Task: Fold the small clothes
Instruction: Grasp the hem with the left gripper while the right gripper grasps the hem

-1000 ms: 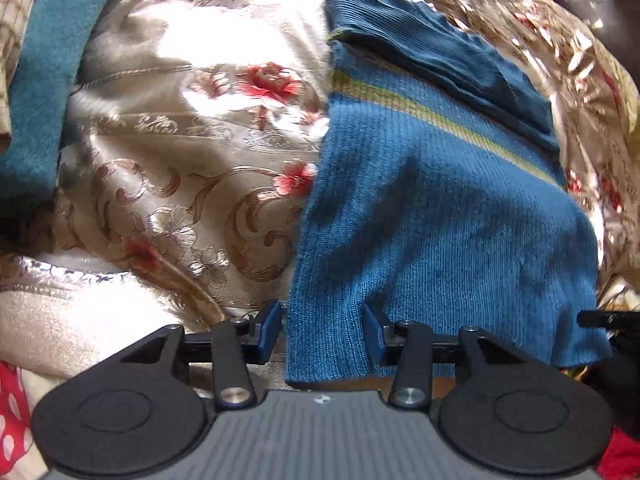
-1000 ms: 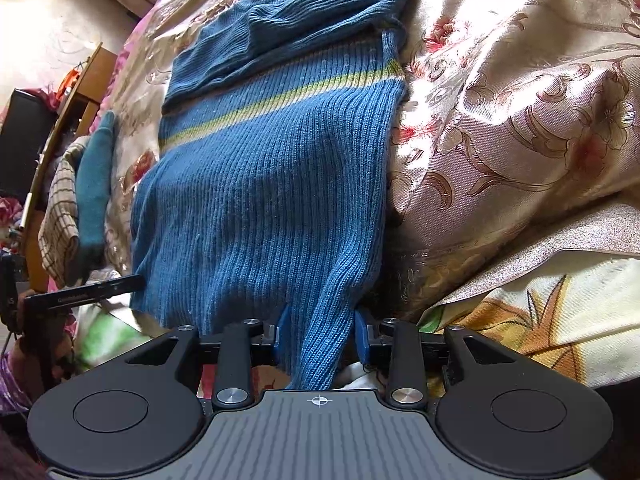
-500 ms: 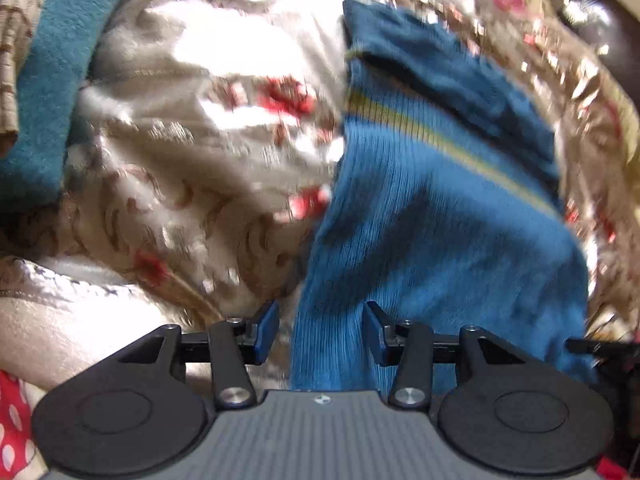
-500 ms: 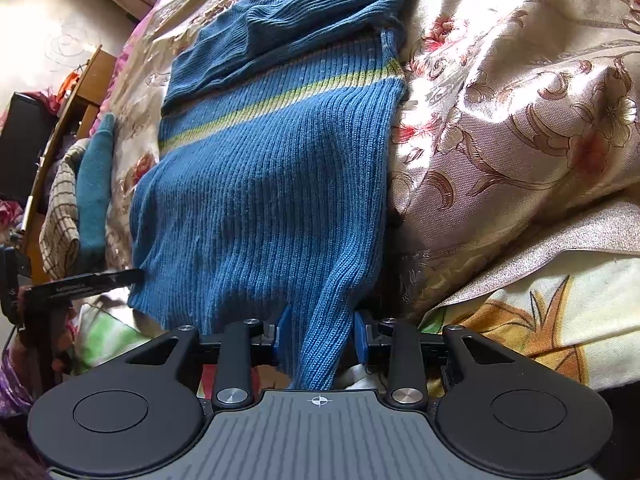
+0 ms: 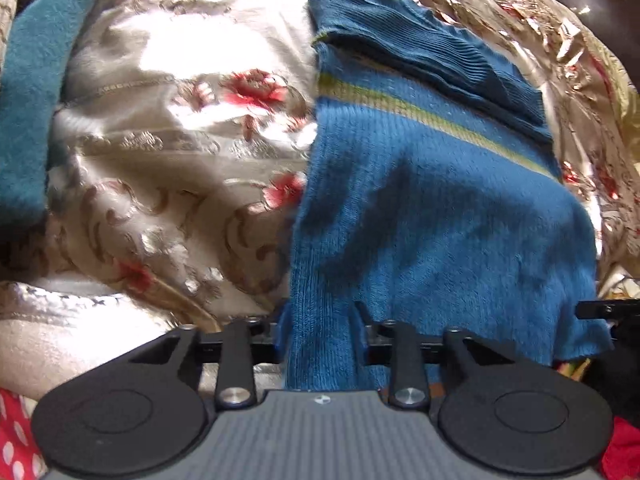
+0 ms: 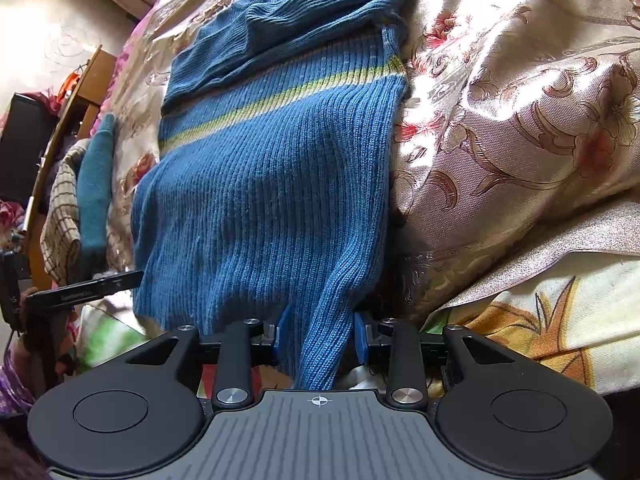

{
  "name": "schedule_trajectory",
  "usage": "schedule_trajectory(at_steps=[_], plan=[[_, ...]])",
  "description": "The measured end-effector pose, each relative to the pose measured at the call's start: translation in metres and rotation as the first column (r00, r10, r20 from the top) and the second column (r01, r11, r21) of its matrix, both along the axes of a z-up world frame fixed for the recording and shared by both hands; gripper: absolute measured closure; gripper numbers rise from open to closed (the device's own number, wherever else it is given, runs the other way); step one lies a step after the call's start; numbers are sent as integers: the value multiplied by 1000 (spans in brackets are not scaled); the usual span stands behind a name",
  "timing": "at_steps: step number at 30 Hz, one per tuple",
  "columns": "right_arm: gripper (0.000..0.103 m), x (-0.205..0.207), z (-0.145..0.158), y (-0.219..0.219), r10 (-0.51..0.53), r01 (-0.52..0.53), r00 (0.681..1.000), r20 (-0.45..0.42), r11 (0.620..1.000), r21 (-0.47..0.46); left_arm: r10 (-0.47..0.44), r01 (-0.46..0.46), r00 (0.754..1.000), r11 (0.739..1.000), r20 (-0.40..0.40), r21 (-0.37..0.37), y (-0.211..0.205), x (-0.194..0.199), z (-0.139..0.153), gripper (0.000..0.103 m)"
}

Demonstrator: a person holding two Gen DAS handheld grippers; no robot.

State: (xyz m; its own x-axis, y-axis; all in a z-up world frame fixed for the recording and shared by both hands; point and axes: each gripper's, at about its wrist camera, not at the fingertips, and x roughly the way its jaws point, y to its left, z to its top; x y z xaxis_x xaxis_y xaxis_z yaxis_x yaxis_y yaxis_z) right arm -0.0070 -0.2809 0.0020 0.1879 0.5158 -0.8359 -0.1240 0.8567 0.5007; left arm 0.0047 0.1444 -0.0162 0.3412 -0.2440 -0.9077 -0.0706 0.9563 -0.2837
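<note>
A blue ribbed sweater (image 5: 420, 208) with a yellow-green stripe lies flat on a floral satin bedspread (image 5: 180, 160), its sleeves folded across the chest (image 5: 420, 52). My left gripper (image 5: 320, 332) is at the hem's left corner; its jaws are closing and the knit fills the gap between the pads. In the right wrist view the same sweater (image 6: 272, 184) hangs off the bed edge, and my right gripper (image 6: 318, 338) is shut on the hem's right corner, which bunches up between its blue pads. The left gripper's black finger (image 6: 84, 288) shows at the far hem corner.
A teal cloth (image 5: 32, 100) lies at the bedspread's left edge, beside a checked cloth (image 6: 60, 216). Wooden furniture (image 6: 84, 92) and a dark box (image 6: 20, 144) stand past the bed. A red dotted cloth (image 5: 16, 440) lies below the bed edge.
The left gripper's jaws have narrowed onto the sweater's hem corner, which now fills the gap. The right gripper and its hold look unchanged.
</note>
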Motion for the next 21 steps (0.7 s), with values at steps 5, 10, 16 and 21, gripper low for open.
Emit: schedule_trajectory(at_steps=[5, 10, 16, 21], plan=[[72, 2, -1, 1, 10, -10, 1000, -6, 1000, 8, 69, -72, 997, 995, -44, -69, 13, 2, -7, 84], [89, 3, -4, -2, -26, 28, 999, -26, 997, 66, 114, -122, 992, 964, -48, -236, 21, 0, -5, 91], [93, 10, 5, -18, -145, 143, 989, -11, 956, 254, 165, -140, 986, 873, 13, -466, 24, 15, 7, 91], [94, 40, 30, -30, -253, 207, 965, 68, 896, 393, 203, -126, 975, 844, 93, -522, 29, 55, 27, 91]])
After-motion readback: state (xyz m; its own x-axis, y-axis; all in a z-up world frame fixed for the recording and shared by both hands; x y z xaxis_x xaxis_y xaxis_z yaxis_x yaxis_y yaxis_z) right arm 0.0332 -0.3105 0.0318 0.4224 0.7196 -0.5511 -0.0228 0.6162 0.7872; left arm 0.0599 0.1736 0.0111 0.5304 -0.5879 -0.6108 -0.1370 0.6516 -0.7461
